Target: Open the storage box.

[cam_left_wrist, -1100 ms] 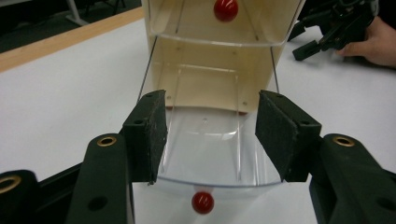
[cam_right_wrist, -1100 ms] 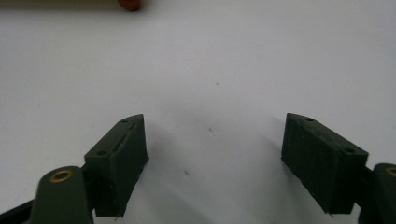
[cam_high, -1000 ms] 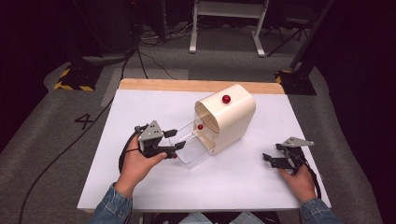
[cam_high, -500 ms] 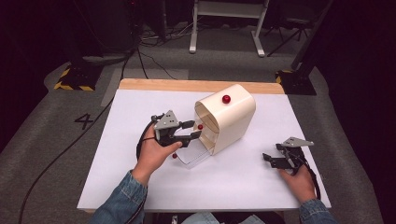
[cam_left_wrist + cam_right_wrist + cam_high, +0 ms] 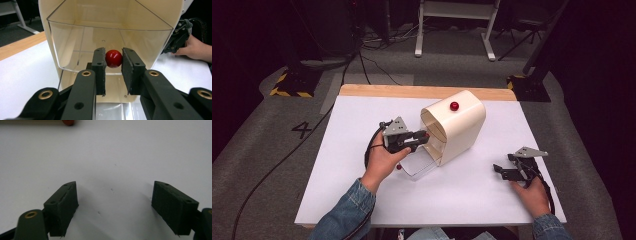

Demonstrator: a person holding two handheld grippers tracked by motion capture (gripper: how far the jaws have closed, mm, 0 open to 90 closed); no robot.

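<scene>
A person is sitting at a white surface point(image 5: 337, 165), holding a gripper in each hand. Nearest the person, to the right of the cream bread box point(image 5: 459, 125), the right gripper point(image 5: 507, 171) is resting low on the surface, well apart from the box. Its fingers point(image 5: 62, 206) are standing wide with nothing between them.

Directly in front of the box's open mouth, the left gripper point(image 5: 113, 65) is being held off the surface. Its fingers point(image 5: 99, 67) are closing narrowly on either side of a small red knob point(image 5: 113, 58), which is fixed to the edge of the box's clear door point(image 5: 75, 42). The door is standing partly raised, tilted across the opening, and the cream interior behind it looks bare.

On the rounded top of the box, farther from the person, a second red knob point(image 5: 454, 105) is sitting. Beyond the box, a wooden strip point(image 5: 377, 91) is running along the surface's far edge.

The step in hand appears to be moving the door by its knob; whether it is being opened or shut cannot be told. The next move probably calls for a firm hold on the knob while following the door's curved path.
</scene>
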